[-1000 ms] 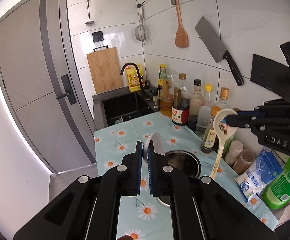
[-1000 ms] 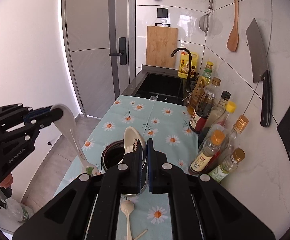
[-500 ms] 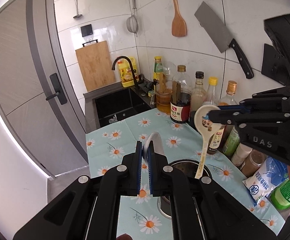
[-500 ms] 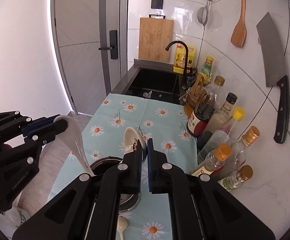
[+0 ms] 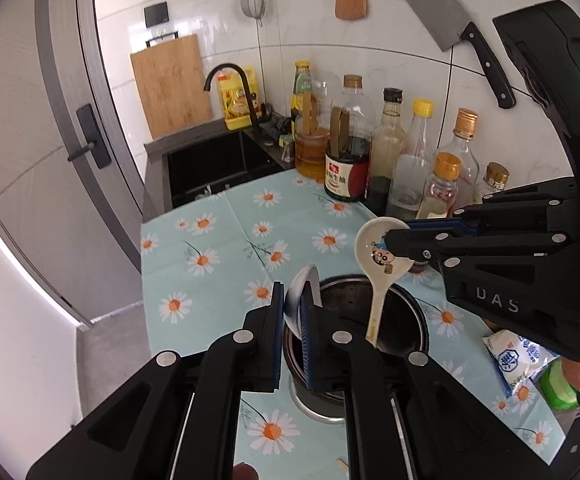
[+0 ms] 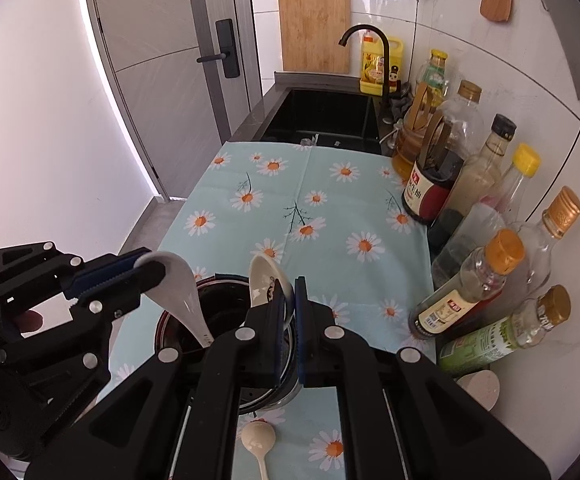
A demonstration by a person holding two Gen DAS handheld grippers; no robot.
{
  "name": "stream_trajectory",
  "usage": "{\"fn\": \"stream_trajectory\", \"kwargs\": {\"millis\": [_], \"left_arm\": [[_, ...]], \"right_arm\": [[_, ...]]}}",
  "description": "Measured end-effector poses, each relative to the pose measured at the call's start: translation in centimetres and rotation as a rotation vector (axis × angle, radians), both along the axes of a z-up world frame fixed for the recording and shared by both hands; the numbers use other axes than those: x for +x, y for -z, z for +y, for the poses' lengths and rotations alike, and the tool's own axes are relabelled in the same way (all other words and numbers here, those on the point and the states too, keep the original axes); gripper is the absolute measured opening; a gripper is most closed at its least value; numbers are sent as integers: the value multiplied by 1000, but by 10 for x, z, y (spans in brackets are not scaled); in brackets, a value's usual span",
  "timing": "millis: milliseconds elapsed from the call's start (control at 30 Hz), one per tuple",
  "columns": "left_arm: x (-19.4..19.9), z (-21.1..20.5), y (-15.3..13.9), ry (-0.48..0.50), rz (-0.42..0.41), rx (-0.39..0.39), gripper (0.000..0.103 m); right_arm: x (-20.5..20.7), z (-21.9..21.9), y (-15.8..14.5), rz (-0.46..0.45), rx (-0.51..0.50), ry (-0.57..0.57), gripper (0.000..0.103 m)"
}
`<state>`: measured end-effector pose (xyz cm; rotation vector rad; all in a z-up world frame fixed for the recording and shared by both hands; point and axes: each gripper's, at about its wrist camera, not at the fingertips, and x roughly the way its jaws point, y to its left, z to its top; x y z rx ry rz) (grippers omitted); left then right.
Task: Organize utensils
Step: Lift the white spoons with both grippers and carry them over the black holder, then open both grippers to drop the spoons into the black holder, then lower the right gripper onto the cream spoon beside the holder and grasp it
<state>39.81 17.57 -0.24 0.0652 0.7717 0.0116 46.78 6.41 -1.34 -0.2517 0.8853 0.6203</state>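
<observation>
Two white spoons held bowl-up, handles down over the dark metal holder [image 5: 374, 320] near the front edge of the counter: plain spoon [image 6: 178, 292] clamped in the left gripper [image 5: 292, 336], cartoon-printed spoon [image 5: 382, 256] clamped in the right gripper [image 6: 286, 316]. Step in hand: lowering both spoons into the holder; handle tips already at or just inside the rim. Next move, as judged: sink further, then release without knocking handles together. Third spoon [image 6: 259, 442] lying on the daisy cloth [image 6: 310, 200] at the front edge, not yet stored. Against one second earlier: both grippers lower and closer together, holder nearer; left jaws just opening slightly, spoon between them.
</observation>
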Motion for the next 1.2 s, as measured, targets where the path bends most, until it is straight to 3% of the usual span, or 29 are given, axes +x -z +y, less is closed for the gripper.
{"fn": "stream_trajectory", "kwargs": {"millis": [233, 333, 367, 967, 1200], "left_arm": [[-6, -3, 11, 11, 29, -22, 11], [-9, -3, 10, 9, 24, -40, 33], [-10, -4, 10, 11, 24, -39, 36], [-42, -5, -16, -17, -30, -71, 36], [-69, -5, -25, -38, -40, -107, 36]], "right_arm": [[-2, 0, 16, 74, 21, -3, 9], [-5, -2, 18, 88, 29, -1, 10], [-5, -2, 19, 96, 34, -2, 12], [-28, -27, -6, 118, 116, 2, 14], [-55, -45, -18, 110, 154, -12, 20]]}}
